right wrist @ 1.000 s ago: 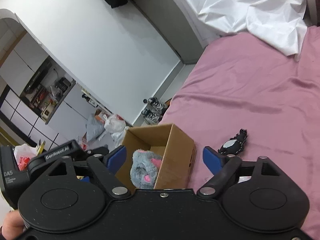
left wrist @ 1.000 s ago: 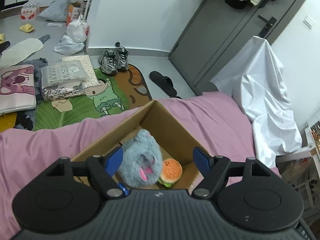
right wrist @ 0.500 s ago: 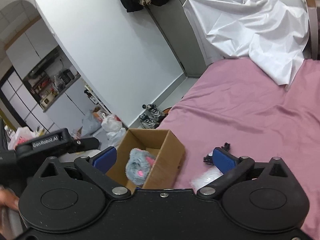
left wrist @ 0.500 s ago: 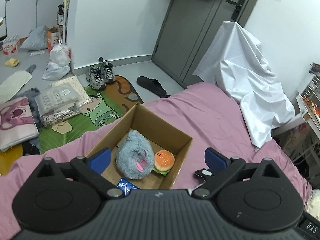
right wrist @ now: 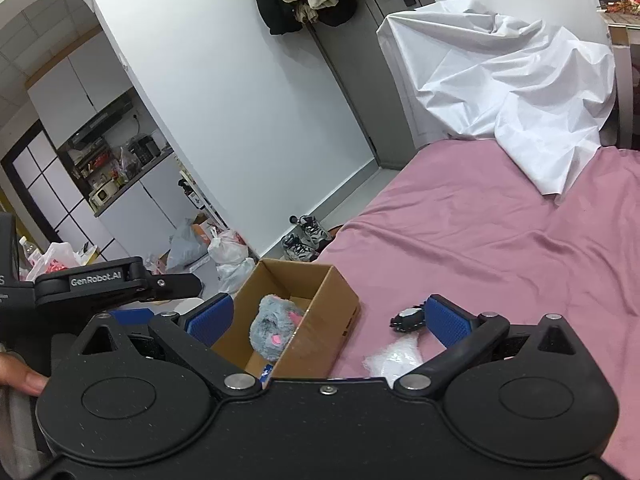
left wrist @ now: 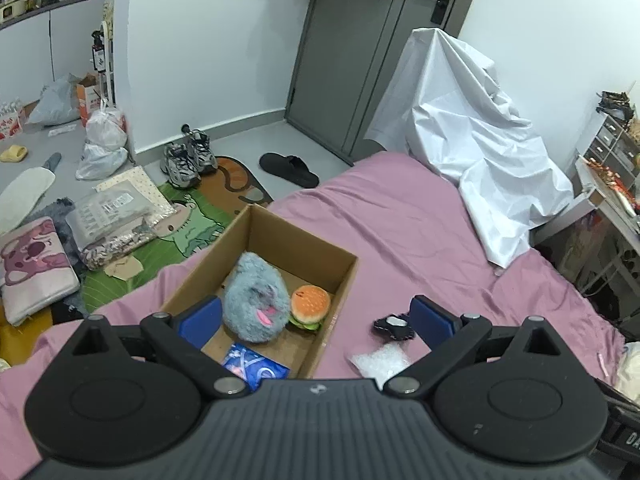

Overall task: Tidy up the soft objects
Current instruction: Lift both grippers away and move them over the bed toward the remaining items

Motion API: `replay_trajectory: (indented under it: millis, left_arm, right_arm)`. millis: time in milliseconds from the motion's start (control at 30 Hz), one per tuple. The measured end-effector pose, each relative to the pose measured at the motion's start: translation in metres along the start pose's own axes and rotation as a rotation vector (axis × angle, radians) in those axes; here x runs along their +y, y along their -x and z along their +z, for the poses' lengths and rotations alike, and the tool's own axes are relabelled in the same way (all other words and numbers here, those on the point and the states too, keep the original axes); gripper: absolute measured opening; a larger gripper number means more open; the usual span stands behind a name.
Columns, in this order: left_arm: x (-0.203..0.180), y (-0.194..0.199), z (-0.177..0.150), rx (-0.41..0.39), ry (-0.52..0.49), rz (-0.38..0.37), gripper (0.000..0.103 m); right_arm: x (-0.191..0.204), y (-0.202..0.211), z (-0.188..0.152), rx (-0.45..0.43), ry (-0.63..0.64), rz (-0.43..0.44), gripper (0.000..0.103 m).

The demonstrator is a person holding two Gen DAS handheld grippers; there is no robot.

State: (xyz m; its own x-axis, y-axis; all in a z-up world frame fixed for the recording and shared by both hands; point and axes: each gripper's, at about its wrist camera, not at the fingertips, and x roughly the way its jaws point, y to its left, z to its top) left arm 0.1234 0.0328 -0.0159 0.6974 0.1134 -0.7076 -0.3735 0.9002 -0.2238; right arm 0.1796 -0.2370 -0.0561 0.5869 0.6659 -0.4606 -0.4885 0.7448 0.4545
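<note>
An open cardboard box [left wrist: 340, 280] sits on the pink bed sheet [left wrist: 400, 224]. Inside it lie a grey fluffy plush [left wrist: 256, 300], a burger plush [left wrist: 310, 304] and a blue packet [left wrist: 256, 364]. Right of the box, on the sheet, lie a small black toy [left wrist: 392, 326] and a clear plastic bag [left wrist: 380, 362]. My left gripper [left wrist: 316, 318] hangs open above the box's near end, holding nothing. My right gripper [right wrist: 328, 319] is also open and empty, back from the box [right wrist: 320, 328], with the grey plush [right wrist: 274, 328] and black toy [right wrist: 408, 318] ahead.
A white sheet [left wrist: 480, 152] drapes over furniture at the bed's far right. Beyond the bed's left edge, the floor holds shoes [left wrist: 188, 158], a black slipper [left wrist: 290, 168], bags and cushions. The left gripper's housing [right wrist: 96, 282] shows at the right wrist view's left edge.
Both grippers' jaws have widened, and both have backed up and away from the box. The grey plush stays in the box. The black toy and clear bag came into the left view.
</note>
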Motion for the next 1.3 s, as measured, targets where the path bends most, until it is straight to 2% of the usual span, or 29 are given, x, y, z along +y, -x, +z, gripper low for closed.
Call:
replay_trajectory:
  millis: [400,700,967,1300]
  left_arm:
    - [-0.021,0.008,-0.018,0.022,-0.048,-0.019,0.099]
    - [-0.032,0.003,-0.037,0.055,-0.056,-0.032,0.099]
    - [-0.037,-0.007,-0.055,0.105,-0.055,0.007,0.099]
    - [-0.042,-0.009,-0.071,0.123,-0.050,-0.004,0.099]
  right_arm:
    - [-0.007,0.013,-0.005,0.023,0.048,-0.026,0.103]
    - [-0.028,0.009,-0.006,0.054,-0.011,-0.034,0.103]
    - [-0.039,0.001,-0.011,0.126,-0.041,-0.034,0.103]
    - [-0.057,-0.003,-0.014,0.163,-0.123,-0.032,0.103]
